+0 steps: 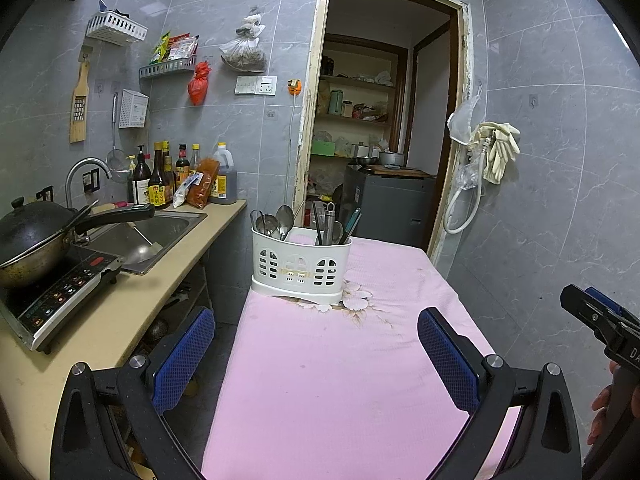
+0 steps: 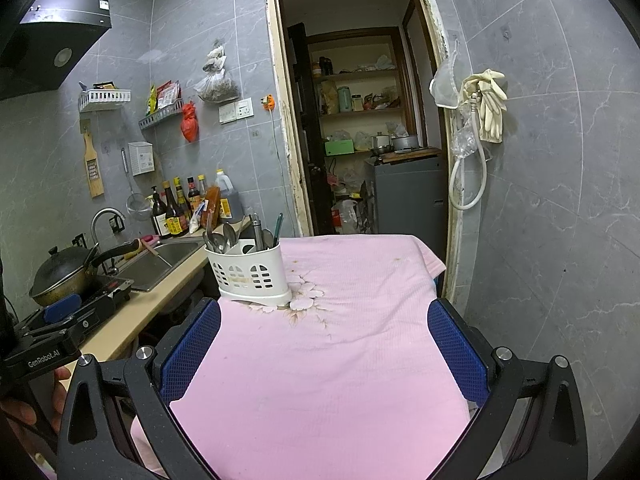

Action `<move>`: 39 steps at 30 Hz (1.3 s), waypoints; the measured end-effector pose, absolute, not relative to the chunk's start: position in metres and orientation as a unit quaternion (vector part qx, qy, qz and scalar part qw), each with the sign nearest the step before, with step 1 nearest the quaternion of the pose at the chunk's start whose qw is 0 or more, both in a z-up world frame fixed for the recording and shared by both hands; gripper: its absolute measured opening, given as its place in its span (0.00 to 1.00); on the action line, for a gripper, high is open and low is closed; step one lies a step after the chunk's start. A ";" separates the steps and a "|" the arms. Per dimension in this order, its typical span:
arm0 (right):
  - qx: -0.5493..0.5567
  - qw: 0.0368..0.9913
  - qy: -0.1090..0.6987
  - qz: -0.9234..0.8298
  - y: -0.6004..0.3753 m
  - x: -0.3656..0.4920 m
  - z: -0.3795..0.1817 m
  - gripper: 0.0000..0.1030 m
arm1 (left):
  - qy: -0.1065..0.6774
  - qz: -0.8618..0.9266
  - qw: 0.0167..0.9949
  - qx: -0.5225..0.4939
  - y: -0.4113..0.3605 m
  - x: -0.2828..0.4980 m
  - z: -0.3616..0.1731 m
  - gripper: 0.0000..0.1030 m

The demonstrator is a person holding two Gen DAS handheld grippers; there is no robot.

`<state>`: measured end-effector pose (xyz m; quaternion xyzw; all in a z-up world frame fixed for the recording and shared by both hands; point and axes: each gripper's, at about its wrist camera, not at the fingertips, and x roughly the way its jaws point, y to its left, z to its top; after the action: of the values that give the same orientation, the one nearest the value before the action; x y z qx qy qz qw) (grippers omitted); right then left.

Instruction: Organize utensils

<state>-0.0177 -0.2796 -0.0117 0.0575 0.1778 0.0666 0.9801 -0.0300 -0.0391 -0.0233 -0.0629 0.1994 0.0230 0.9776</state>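
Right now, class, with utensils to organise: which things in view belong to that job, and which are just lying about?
Belongs to the job:
white utensil caddy
spoons
left gripper, open
right gripper, open

Just lying about:
wok
sauce bottles
rubber gloves
red bag

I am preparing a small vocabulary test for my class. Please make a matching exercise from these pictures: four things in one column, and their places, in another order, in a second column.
Things:
1. white utensil holder
2. wok
3. cream rubber gloves
4. red bag

Places:
A. on the induction cooker
B. hanging on the wall right of the doorway
C. on the pink cloth
D. hanging on the wall under the snack shelf

Pairs: 1-C, 2-A, 3-B, 4-D
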 end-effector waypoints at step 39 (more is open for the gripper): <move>0.057 0.979 0.182 0.068 -0.275 -0.019 -0.014 0.99 | 0.210 0.046 0.974 -0.066 -0.028 -0.029 -0.028 0.99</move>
<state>-0.0193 -0.2751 -0.0139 0.0568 0.1819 0.0680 0.9793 -0.0286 -0.0277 -0.0277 -0.0659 0.2104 0.0465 0.9743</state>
